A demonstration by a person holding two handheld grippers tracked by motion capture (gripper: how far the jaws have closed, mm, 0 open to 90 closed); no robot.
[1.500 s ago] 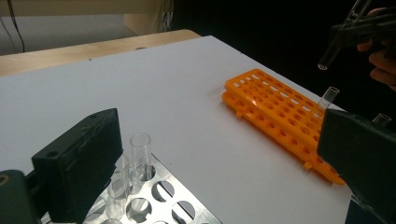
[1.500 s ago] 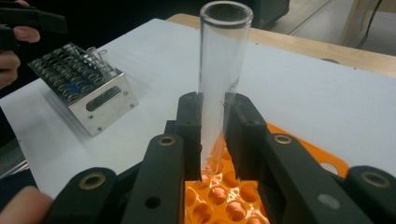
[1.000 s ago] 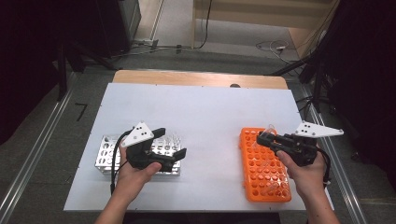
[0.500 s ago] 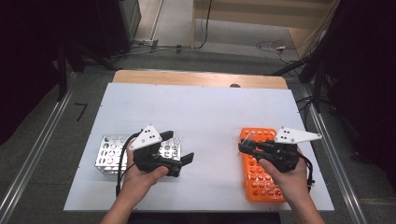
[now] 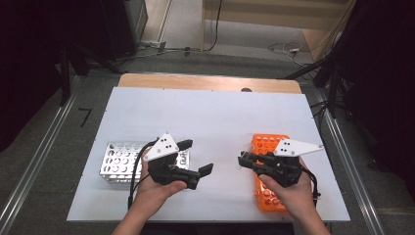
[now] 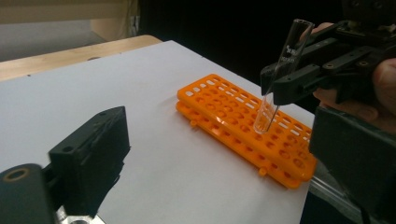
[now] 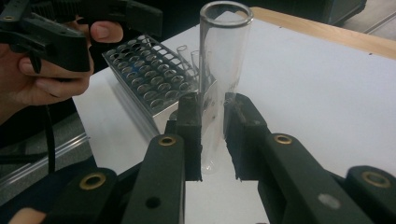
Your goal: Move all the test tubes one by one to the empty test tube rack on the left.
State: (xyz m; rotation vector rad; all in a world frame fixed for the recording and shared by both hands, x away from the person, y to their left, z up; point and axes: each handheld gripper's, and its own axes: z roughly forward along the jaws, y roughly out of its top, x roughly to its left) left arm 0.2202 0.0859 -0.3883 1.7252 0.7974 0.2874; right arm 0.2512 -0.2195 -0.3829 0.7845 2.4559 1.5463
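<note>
Near the worktop's front-left corner stands the metal rack [image 5: 122,160], and just right of it the left gripper [image 5: 198,157] hovers with its jaws wide and nothing between them, having just begun to close a little. To its right, above the bare worktop [image 5: 215,117] near the front edge, the right gripper [image 5: 242,160] clamps a clear glass test tube [image 7: 220,79] upright between its jaws. The orange rack [image 5: 268,144] lies flat towards the front-right corner.

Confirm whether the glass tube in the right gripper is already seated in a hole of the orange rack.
No: the left gripper view shows the glass tube clamped in the right gripper, its bottom hanging above the orange rack.
</note>
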